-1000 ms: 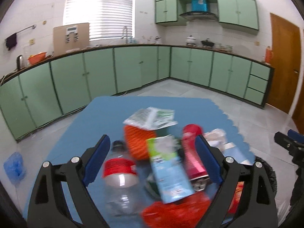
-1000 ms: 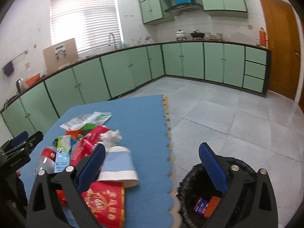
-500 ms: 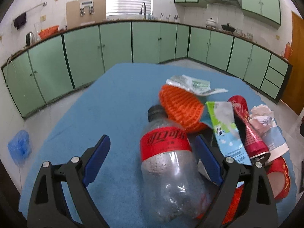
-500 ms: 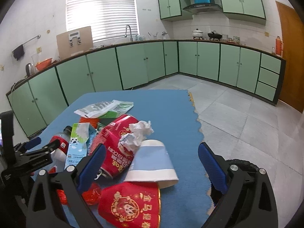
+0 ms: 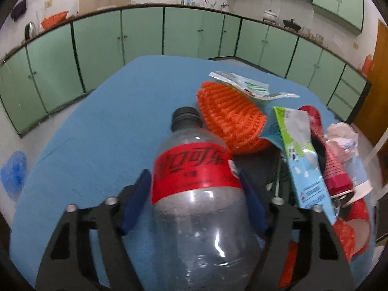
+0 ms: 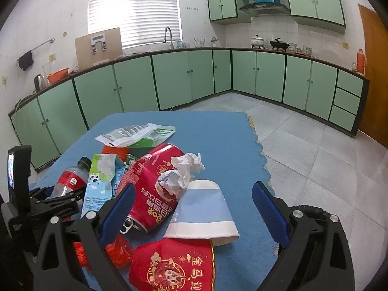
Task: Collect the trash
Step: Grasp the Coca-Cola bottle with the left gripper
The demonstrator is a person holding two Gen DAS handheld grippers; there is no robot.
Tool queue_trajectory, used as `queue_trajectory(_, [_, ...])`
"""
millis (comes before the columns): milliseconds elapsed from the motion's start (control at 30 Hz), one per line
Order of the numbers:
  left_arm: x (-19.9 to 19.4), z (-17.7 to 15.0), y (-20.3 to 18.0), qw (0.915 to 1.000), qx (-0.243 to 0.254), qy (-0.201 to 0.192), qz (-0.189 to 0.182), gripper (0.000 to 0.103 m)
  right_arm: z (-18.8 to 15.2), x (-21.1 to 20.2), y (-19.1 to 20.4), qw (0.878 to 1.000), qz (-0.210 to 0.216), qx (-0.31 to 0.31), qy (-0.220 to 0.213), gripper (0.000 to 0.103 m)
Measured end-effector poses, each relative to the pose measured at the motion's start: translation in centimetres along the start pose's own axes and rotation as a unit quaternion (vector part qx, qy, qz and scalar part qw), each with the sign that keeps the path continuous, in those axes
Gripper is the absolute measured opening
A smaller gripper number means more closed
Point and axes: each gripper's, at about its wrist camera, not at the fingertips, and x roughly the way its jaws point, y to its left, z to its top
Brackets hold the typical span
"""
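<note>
In the left wrist view, the plastic bottle [image 5: 196, 194] is now framed by the left gripper [image 5: 195, 201], whose blue fingers [image 5: 134, 203] have just been closing and appear pressed against both sides of the red label. A second ago the same fingers were spread wide above the pile. The bottle lies on the blue tabletop [image 5: 97, 131], cap pointing away, at the near left of the heap. The pick of this first piece is judged begun, not yet lifted. Beyond it lie the orange mesh [image 5: 228, 118] and a milk carton [image 5: 300, 152]. The right gripper [image 6: 192, 208] hangs with fingers wide apart over the paper cup [image 6: 203, 208] and red can [image 6: 155, 189], holding nothing. The black bin [image 6: 308, 211] shows at the tabletop's near right.
</note>
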Motion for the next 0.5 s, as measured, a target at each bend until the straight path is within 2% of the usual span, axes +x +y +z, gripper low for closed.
queue_trajectory(233, [-0.2, 0.0, 0.3, 0.9998, -0.018, -0.004, -0.004, 0.063, -0.7, 0.9, 0.4, 1.000, 0.004, -0.004, 0.015, 0.093])
queue_trajectory(500, [-2.9, 1.4, -0.1, 0.9985, -0.023, -0.049, -0.005, 0.063, 0.2, 2.3, 0.8, 1.000, 0.008, -0.003, 0.020, 0.088])
